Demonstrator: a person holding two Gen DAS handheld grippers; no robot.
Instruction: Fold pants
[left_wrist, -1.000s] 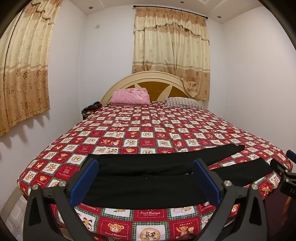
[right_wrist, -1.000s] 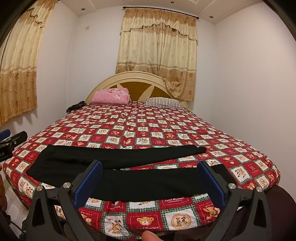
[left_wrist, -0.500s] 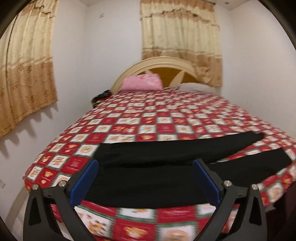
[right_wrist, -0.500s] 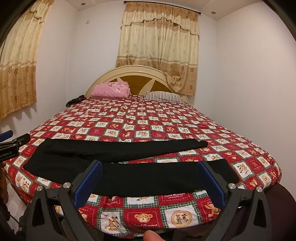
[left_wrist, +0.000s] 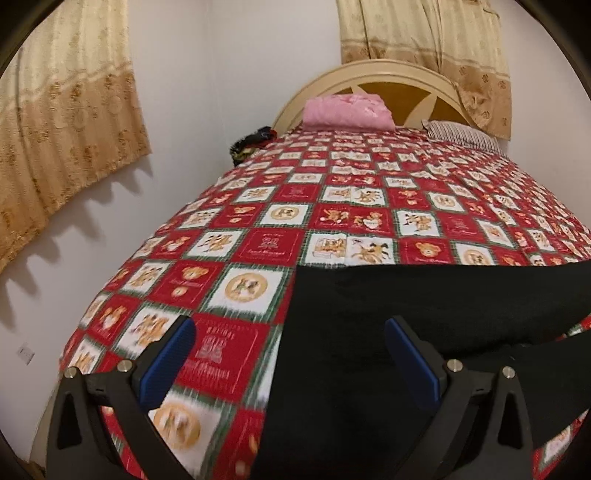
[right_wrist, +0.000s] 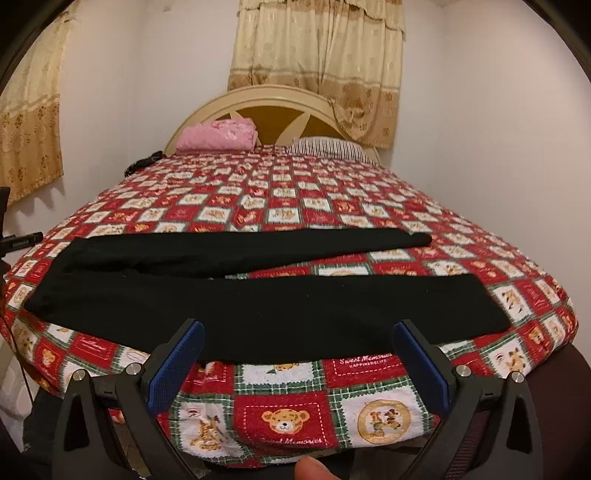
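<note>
Black pants (right_wrist: 258, 302) lie flat across the near end of the bed, waist at the left, both legs spread apart and pointing right. In the left wrist view the waist end (left_wrist: 369, 332) fills the lower right. My left gripper (left_wrist: 288, 354) is open, close above the waistband's left edge, its right finger over the black cloth. My right gripper (right_wrist: 295, 358) is open and empty, just off the bed's front edge, below the near leg's middle. A thumb tip shows at the bottom.
The bed (right_wrist: 332, 206) has a red teddy-bear patchwork cover. A pink folded blanket (right_wrist: 218, 134) and a striped pillow (right_wrist: 328, 147) lie by the headboard. White walls and beige curtains stand around; dark items (left_wrist: 251, 144) sit at the bed's far left.
My left gripper has moved left and down toward the pants' waist end. My right gripper has come lower and closer to the bed's front edge. The pants have not moved.
</note>
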